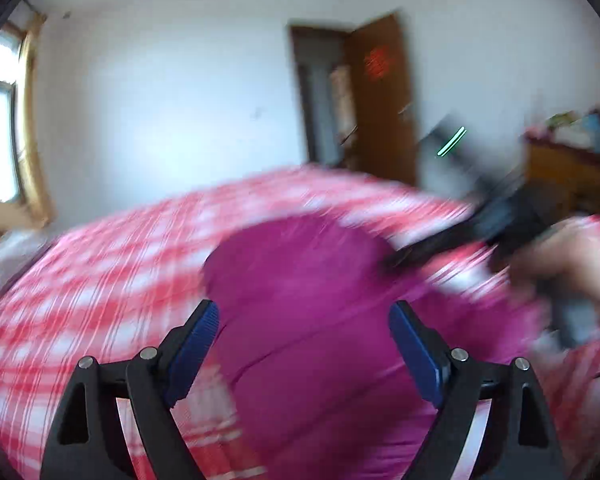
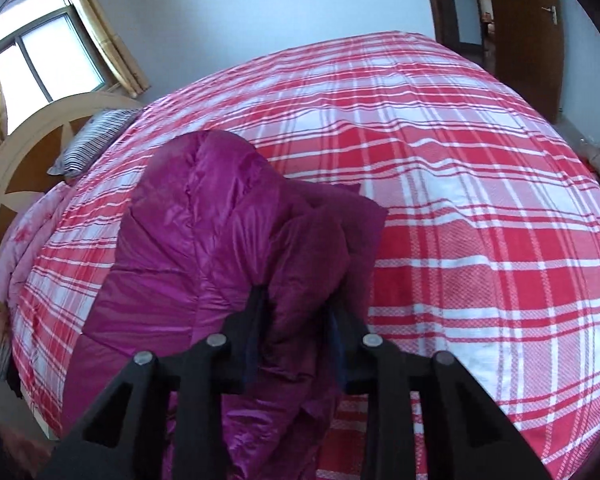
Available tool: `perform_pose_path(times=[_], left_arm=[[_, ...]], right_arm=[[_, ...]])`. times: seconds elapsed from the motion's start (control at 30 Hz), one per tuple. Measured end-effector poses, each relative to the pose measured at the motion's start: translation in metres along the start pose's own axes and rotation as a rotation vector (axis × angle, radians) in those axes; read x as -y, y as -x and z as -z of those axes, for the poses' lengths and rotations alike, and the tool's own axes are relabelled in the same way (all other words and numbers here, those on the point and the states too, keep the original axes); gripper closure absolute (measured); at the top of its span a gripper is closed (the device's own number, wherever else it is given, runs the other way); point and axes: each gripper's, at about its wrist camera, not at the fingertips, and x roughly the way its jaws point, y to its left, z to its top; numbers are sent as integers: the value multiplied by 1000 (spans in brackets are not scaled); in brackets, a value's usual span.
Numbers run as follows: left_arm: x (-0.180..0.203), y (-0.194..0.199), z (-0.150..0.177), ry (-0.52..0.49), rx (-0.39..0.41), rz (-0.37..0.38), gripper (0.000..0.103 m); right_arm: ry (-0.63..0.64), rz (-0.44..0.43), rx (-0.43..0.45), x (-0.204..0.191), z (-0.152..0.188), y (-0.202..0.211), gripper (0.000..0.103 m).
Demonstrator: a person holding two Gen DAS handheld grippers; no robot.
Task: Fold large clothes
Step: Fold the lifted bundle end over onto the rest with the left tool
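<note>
Lying bunched on the plaid bed [image 2: 460, 208], the glossy magenta quilted coat [image 2: 204, 220] has a fold clamped in the right gripper [image 2: 296, 312]; left gripper [image 1: 304, 320] jaws gape above it.

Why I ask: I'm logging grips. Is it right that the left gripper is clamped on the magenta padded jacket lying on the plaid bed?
Not the left. The right gripper is clamped on the magenta padded jacket, per the right wrist view; the left gripper stands open.

Jacket [image 2: 204, 248] lies on bed [image 2: 460, 208] near its left side, pillow [image 2: 96, 140] behind it by headboard [image 2: 4, 184], door [image 2: 528, 28] beyond far-right corner.
</note>
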Motion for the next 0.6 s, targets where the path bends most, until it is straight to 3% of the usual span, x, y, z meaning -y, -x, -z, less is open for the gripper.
perform_pose_path(times=[0.07,0.13,0.2,0.23,0.3,0.4,0.53,0.6], left_arm=[[-11,-25,15,67,-85,38,16],[-15,-31,25,130,-92,83,16],[-6,-35,26,127,-77,72,16],[-1,-34,25,110,-70,64,16],[6,-35,23,82,-71,59,16],[4,-31,9,82,-73,64,16],[-27,-13,-14,131,14,-59,16],[-39,-22,-30,159,14,-99,15]], right_arm=[[-16,41,15,-5,-5,8,63],[-33,87,49,-17,-10,24,63],[-44,104,101,-35,-20,47,60],[-59,99,122,-41,-24,52,58],[-90,43,174,-58,-31,63,41],[-113,-53,241,-72,-35,51,41],[-218,-17,245,-52,-31,9,42],[-242,27,241,-39,-25,-5,42]])
